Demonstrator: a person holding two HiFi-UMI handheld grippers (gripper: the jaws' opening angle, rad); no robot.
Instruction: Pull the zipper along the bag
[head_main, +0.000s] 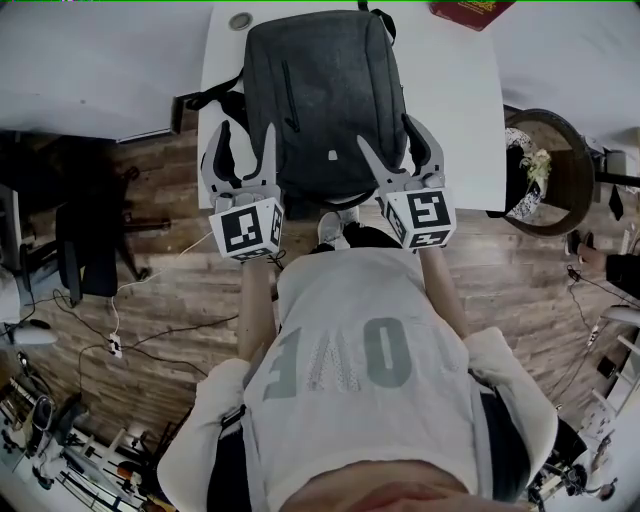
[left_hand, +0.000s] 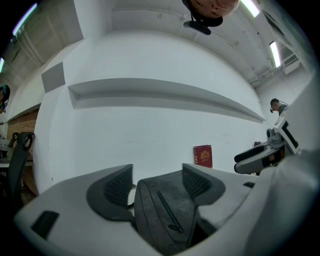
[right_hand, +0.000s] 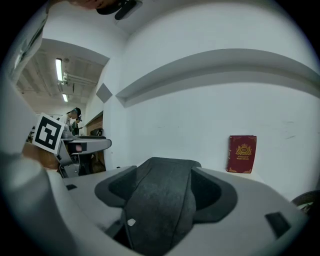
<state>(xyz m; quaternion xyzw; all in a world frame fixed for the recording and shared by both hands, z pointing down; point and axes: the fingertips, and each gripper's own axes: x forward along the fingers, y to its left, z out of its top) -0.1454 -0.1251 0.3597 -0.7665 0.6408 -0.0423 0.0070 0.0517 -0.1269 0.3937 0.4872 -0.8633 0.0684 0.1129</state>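
Observation:
A dark grey backpack (head_main: 320, 100) lies flat on the white table (head_main: 460, 110), its base toward me. A slanted pocket zipper (head_main: 290, 95) runs down its left half, and a small white tag (head_main: 333, 154) sits near the base. My left gripper (head_main: 244, 152) hovers at the bag's near left corner, jaws open and empty. My right gripper (head_main: 400, 150) hovers at the near right corner, also open. The left gripper view shows the backpack (left_hand: 165, 215) and its zipper (left_hand: 168, 212) beyond the spread fingers (left_hand: 112, 190). The right gripper view shows the backpack (right_hand: 160, 200) between the parted fingers (right_hand: 212, 192).
A red book (head_main: 470, 12) lies at the table's far right corner; it shows as the book (left_hand: 202, 156) and the book (right_hand: 242, 153) in the gripper views. A round cap (head_main: 240, 20) sits far left. A round wooden chair (head_main: 560, 170) stands right, an office chair (head_main: 90, 240) left.

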